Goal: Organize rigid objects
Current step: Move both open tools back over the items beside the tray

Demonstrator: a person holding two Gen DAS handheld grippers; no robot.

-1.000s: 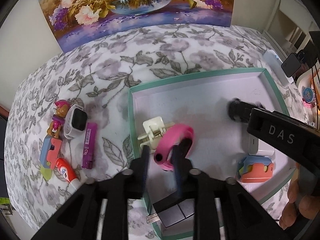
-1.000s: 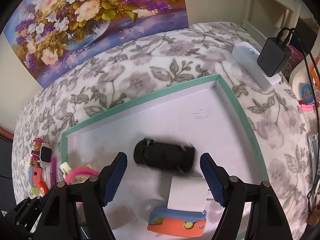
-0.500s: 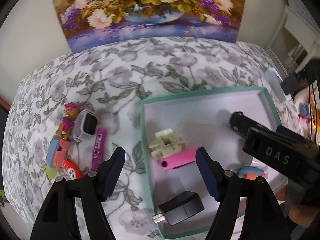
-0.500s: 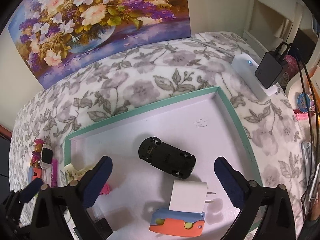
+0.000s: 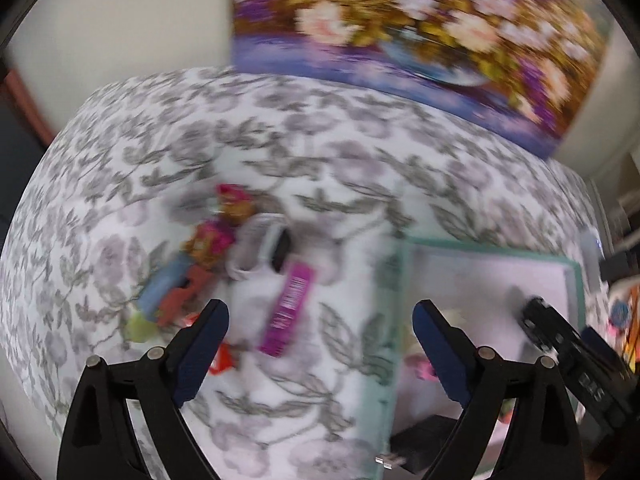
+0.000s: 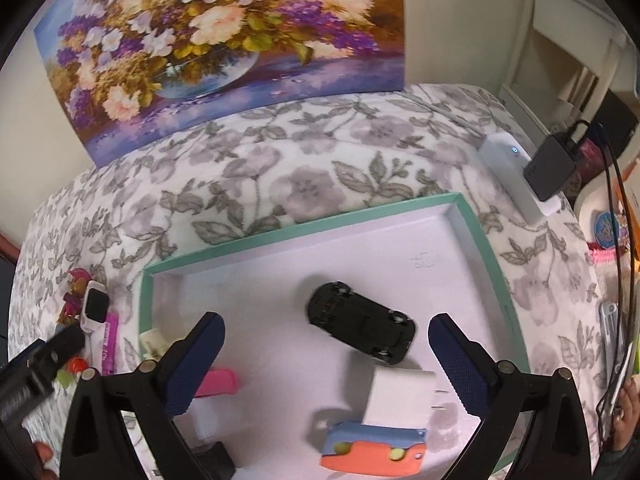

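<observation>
- The teal-rimmed tray (image 6: 486,248) shows whole only in the right wrist view, holding 1 black toy car (image 6: 360,330), 1 white charger (image 6: 400,398), 1 pink band (image 6: 218,382).
- The left wrist view, blurred, shows 1 magenta stick (image 5: 291,309) on the floral cloth (image 5: 304,152), outside the tray.
- Left gripper (image 5: 320,320): jaws opening, nothing between.
- Right gripper (image 6: 326,334): spread wide, empty, above the car.

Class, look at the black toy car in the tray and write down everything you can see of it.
The black toy car is small and glossy, apparently plastic. It lies upside down, its underside and all four wheels facing up, angled diagonally on the white floor of the teal-rimmed tray. The white plug adapter sits close by one end; whether they touch is unclear. Neither gripper holds it: the open right gripper hovers nearby.
</observation>
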